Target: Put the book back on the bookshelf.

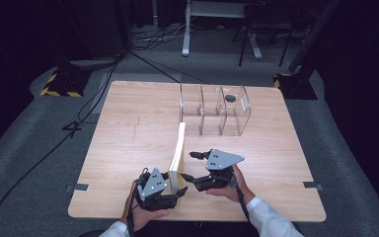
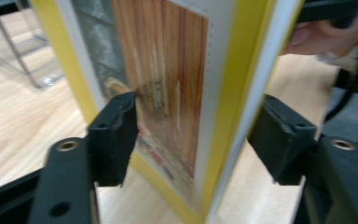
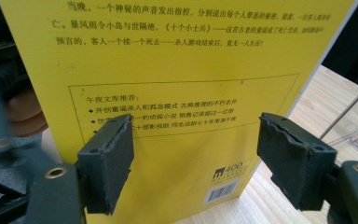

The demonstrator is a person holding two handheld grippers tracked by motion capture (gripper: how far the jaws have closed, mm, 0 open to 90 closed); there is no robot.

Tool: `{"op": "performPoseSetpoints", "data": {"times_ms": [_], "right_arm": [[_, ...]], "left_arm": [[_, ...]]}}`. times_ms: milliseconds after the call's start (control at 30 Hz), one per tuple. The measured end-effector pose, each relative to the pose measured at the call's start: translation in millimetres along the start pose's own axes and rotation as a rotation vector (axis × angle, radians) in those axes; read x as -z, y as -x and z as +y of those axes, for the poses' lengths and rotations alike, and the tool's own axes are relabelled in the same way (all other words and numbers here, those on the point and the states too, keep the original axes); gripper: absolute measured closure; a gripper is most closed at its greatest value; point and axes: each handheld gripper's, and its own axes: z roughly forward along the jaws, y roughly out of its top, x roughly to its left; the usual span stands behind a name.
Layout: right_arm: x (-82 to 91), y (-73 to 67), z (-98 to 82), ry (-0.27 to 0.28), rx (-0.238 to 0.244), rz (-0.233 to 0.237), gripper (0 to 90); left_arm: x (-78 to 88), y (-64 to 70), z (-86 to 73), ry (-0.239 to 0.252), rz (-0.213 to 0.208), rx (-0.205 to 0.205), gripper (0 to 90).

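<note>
Book [image 1: 179, 154]: a thin yellow paperback is seen standing on edge on the wooden table [image 1: 128, 143], near the front, between the two grippers, with its far end pointing toward the clear divider rack [image 1: 214, 111].
Rack: it stands well apart from the book, at the far side of the table; its compartments appear empty.
Left gripper [image 1: 176, 196]: its jaws are spread to either side of the book's near end. In the left gripper view one pad appears to lie against the picture cover [image 2: 168, 84], while a gap is visible between the other pad and the book's edge. No firm grasp is judged to be made.
Right gripper [image 1: 189, 166]: its jaws are parted and empty, facing the back cover [image 3: 182, 93] with its printed text and barcode. Whether a pad touches the cover cannot be told.
Step in hand (judged): the upright book is being secured for lifting, probably toward the rack.
Recommended method: the left jaws should be closed squarely across both covers, low and near the spine, before any lift. The right gripper should be kept close as a steadying stop.
Risk: a thin book on edge is easily tipped by a one-sided push; the covers may splay if pinched near the open edge.
</note>
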Motion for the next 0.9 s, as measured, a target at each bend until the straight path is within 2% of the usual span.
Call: {"op": "performPoseSetpoints", "data": {"times_ms": [133, 267, 333, 467, 567, 667, 733, 900], "right_arm": [[-0.1, 0.2, 0.0, -0.001, 0.0, -0.007, 26.9], [0.7, 1.6, -0.8, -0.001, -0.014, -0.012, 26.1], [0.6, 0.2, -0.9, 0.001, -0.011, -0.026, 25.2], [-1.4, -2.6, -1.0, -0.005, 0.002, -0.045, 26.4], [-0.6, -1.5, -2.3, -0.01, 0.004, -0.07, 26.6], [3.6, 4.8, -6.9, -0.008, -0.025, -0.065, 27.3], [6.5, 8.7, -10.9, -0.016, -0.028, -0.082, 27.0], [19.5, 22.5, -23.1, -0.028, -0.045, -0.089, 26.5]], "left_arm": [[1.7, -1.5, -1.0, 0.0, -0.012, 0.001, 48.7], [5.6, -0.4, -1.1, -0.006, 0.005, 0.012, 58.3], [7.4, 0.2, -1.9, -0.008, 0.013, 0.023, 63.9], [9.1, -2.5, -3.7, 0.001, 0.015, 0.033, 66.4], [11.7, -7.9, -5.4, 0.003, 0.023, 0.024, 72.7], [14.1, -17.3, -8.2, 0.013, -0.023, 0.034, 75.1], [15.2, -21.6, -9.1, 0.015, -0.068, 0.016, 75.3], [14.8, -27.7, -9.8, 0.02, -0.155, -0.017, 75.4]]}}
